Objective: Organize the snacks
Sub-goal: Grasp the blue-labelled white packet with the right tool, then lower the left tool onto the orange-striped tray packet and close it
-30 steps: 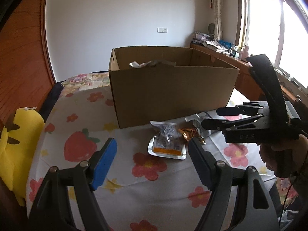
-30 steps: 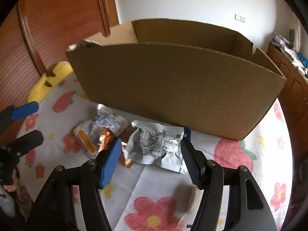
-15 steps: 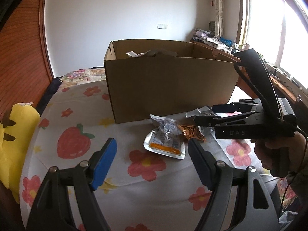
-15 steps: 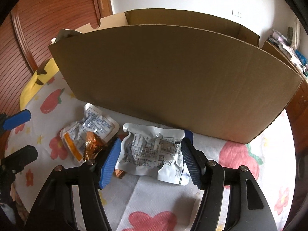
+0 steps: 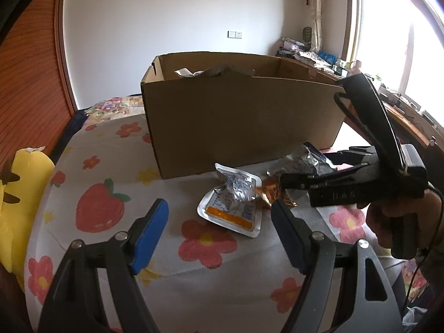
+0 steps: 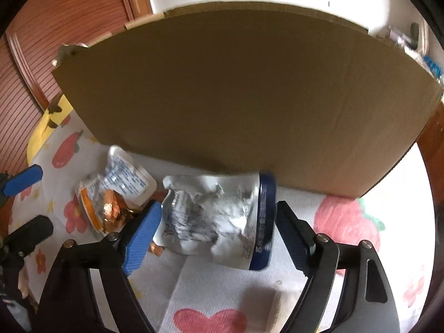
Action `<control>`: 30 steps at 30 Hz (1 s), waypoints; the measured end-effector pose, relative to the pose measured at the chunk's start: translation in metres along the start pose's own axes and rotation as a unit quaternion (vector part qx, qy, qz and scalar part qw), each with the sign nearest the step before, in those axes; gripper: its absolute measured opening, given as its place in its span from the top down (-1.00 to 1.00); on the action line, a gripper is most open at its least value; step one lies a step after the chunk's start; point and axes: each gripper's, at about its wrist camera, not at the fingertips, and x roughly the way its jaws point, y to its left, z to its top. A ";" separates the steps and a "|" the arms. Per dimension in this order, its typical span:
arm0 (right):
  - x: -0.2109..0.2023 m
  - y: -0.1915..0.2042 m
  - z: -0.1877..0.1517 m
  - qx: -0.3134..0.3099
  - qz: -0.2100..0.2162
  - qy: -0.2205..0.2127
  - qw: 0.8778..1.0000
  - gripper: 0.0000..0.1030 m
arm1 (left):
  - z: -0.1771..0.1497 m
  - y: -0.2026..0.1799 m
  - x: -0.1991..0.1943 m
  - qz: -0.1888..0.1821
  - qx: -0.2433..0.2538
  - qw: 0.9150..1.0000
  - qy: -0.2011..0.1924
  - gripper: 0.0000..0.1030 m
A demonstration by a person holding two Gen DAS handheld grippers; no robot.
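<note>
Right gripper (image 6: 217, 230) down over crumpled silver foil snack packet with dark blue end band (image 6: 219, 216), jaws just opened wider to straddle it, pads not yet pressing; packet flat on strawberry-and-flower print cloth (image 6: 347, 216), just in front of open brown cardboard box (image 6: 236, 91), likely the drop target. Left of packet, still in front of box: flat silver pouch with orange strip (image 5: 230, 202) and small crinkled copper-foil wrapper (image 5: 273, 193), touching each other. Left gripper (image 5: 219, 231) spread, empty, hovering short of pouch, probably waiting its turn. Some wrappers already poking above box rim.
</note>
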 end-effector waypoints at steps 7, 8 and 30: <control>-0.001 0.001 -0.002 -0.008 -0.005 -0.005 1.000 -0.67 | 0.005 0.000 0.013 0.003 0.005 1.000 0.010 -0.49; -0.001 0.001 -0.002 -0.008 -0.005 -0.005 1.000 -0.67 | 0.005 0.000 0.015 0.003 0.006 1.000 0.011 -0.49; -0.022 -0.011 -0.020 -0.025 0.004 -0.016 1.000 -0.20 | 0.024 0.005 0.046 -0.011 0.010 0.999 0.042 -0.49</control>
